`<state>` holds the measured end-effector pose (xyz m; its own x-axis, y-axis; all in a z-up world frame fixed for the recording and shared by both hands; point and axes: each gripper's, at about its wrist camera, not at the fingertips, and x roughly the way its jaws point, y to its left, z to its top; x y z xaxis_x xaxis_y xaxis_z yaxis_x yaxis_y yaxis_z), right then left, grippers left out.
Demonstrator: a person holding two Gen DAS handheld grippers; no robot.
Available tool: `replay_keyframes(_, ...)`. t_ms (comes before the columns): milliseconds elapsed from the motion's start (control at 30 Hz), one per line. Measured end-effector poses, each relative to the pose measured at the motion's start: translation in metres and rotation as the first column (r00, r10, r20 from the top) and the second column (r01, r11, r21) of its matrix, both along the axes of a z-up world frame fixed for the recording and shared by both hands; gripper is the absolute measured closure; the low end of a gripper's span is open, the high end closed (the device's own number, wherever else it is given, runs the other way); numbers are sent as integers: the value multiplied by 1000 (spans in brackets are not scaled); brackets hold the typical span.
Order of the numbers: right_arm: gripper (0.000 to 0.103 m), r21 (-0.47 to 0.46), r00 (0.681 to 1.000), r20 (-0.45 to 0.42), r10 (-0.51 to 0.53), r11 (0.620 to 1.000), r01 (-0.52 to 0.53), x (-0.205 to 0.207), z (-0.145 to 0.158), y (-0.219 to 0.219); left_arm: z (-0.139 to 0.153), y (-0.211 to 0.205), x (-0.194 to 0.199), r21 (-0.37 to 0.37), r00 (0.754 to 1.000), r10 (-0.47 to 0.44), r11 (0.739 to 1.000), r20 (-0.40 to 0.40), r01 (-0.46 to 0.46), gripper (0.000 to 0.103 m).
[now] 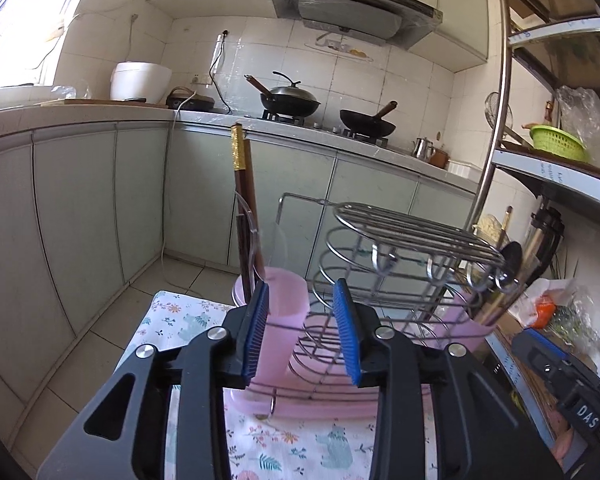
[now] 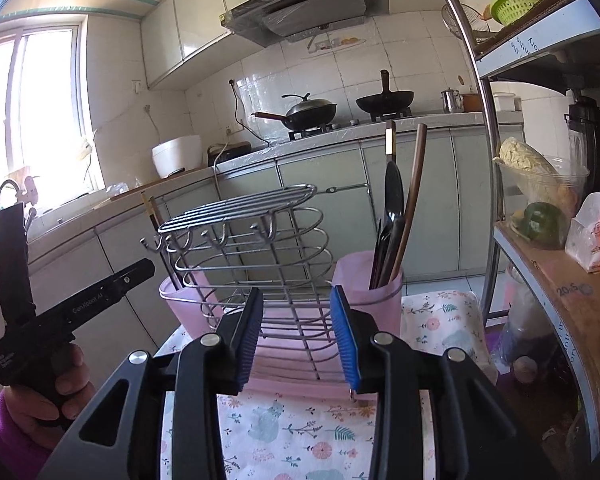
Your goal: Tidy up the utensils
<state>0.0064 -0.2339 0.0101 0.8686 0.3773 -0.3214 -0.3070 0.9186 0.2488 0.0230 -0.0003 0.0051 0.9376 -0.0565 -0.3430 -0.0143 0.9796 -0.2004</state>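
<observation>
Behind wire rack (image 2: pixel 252 256), chopsticks (image 2: pixel 160 240) half hidden

You have two pink cups (image 2: pixel 370 296) and one wire rack (image 2: pixel 252 248) before you. Two woks (image 1: pixel 290 102) sit behind. One green basket (image 1: pixel 558 143).

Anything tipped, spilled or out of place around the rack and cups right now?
Nothing stands out. Chopsticks stand in the left pink cup, utensils in the right pink cup, wire rack upright.
</observation>
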Motion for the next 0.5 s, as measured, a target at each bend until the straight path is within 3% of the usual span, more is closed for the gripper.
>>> replay_keyframes(300,56,-11,1000,-13,5,1000,-5,-15,0,7,1,-9,-20,17,1000,-14,1000,-19,14,69)
replay_keyframes(500,55,-28,1000,-24,-5,1000,4,-17,-4,11,-1,-12,-24,31,999,-15,999,-45,17,69)
